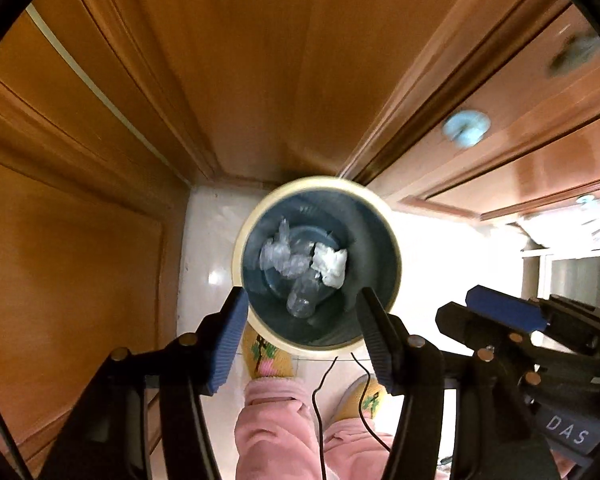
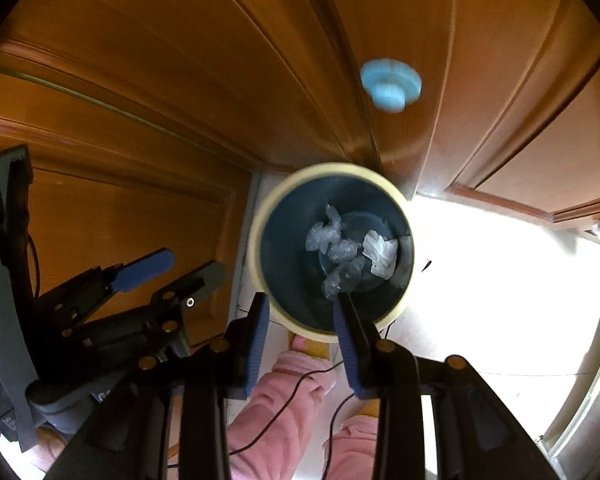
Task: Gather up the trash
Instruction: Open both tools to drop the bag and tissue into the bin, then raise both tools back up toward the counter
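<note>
Left wrist view: both claws spread and empty above the trash bin

Left wrist view, looking almost straight down. Left claw [image 1: 302,312] spread wide, blue ribbed pads apart, nothing between them but the view into the trash bin [image 1: 396,256] below. Round bin, cream rim, dark blue-grey inside, standing on the white tiled floor [image 1: 204,248] in a corner of wooden panelling [image 1: 240,80]. At the bottom of the bin: crumpled clear plastic wrap [image 1: 278,256] to the left, a crumpled white paper tissue [image 1: 331,265] to the right and touching it, a clear plastic bottle [image 1: 302,300] on the near side. Right claw [image 1: 496,312] just right of the bin, seen from the side, one blue pad uppermost. Nearer than the bin: yellow patterned slippers [image 1: 265,354], pink trouser legs [image 1: 276,432], two thin black cables [image 1: 320,400] hanging in front of them. Pale blue knob [image 1: 466,126] on the wooden door, far right, blurred.

Right wrist view, tilted steeply down. Right claw [image 2: 302,320] partly spread, narrower than the left, holding nothing; its right pad over the near rim of the bin [image 2: 260,240]. Same wrap [image 2: 324,234], tissue [image 2: 380,254] and bottle [image 2: 342,278] lying inside. Left claw [image 2: 180,276] to the left of the bin, jaws apart. Floor to the right washed out by glare.
</note>
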### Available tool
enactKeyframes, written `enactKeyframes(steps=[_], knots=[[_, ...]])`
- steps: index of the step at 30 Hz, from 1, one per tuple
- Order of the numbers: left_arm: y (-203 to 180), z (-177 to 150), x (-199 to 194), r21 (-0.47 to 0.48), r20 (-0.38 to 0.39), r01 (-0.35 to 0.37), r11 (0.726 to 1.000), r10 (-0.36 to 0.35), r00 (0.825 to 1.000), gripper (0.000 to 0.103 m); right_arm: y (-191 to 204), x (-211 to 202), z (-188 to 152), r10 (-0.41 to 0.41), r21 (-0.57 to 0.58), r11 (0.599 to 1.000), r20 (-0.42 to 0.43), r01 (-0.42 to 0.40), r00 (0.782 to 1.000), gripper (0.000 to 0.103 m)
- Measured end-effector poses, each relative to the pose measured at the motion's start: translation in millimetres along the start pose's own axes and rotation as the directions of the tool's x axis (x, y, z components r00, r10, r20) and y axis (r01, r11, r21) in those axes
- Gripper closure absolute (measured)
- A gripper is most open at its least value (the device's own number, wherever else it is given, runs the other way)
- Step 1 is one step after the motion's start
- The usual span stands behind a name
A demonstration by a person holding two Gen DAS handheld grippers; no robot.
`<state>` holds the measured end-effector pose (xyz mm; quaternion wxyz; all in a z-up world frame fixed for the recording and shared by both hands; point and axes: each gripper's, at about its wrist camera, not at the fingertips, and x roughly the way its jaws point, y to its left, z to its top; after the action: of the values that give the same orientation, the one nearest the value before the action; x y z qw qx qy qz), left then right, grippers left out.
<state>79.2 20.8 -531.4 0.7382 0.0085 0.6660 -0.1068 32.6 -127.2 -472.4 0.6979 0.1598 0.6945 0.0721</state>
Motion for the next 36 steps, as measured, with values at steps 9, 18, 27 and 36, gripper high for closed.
enactKeyframes(steps=[9, 18, 27, 36], knots=[[-23.2, 19.6, -134.8, 0.037, 0.137, -0.013, 0.999, 0.007, 0.991, 0.038, 33.3, -119.2, -1.8, 0.018, -0.035, 0.999, 0.116, -0.014, 0.993, 0.069], [-53.4, 31.1, -257.5, 0.071, 0.245, -0.024, 0.997, 0.006, 0.969, 0.035, 63.1, -233.0, -3.1, 0.037, -0.058, 0.998, 0.22, -0.025, 0.975, 0.069], [-67.5, 42.5, -350.2, 0.117, 0.329, -0.037, 0.992, -0.003, 0.944, 0.03, 84.7, -316.7, -0.8, 0.077, -0.081, 0.995, 0.304, -0.055, 0.95, 0.069], [-95.8, 85.7, -434.4, 0.163, 0.413, -0.022, 0.986, -0.048, 0.909, 0.025, 96.2, -401.2, 15.5, -0.011, -0.05, 0.998, 0.439, 0.036, 0.899, 0.069]])
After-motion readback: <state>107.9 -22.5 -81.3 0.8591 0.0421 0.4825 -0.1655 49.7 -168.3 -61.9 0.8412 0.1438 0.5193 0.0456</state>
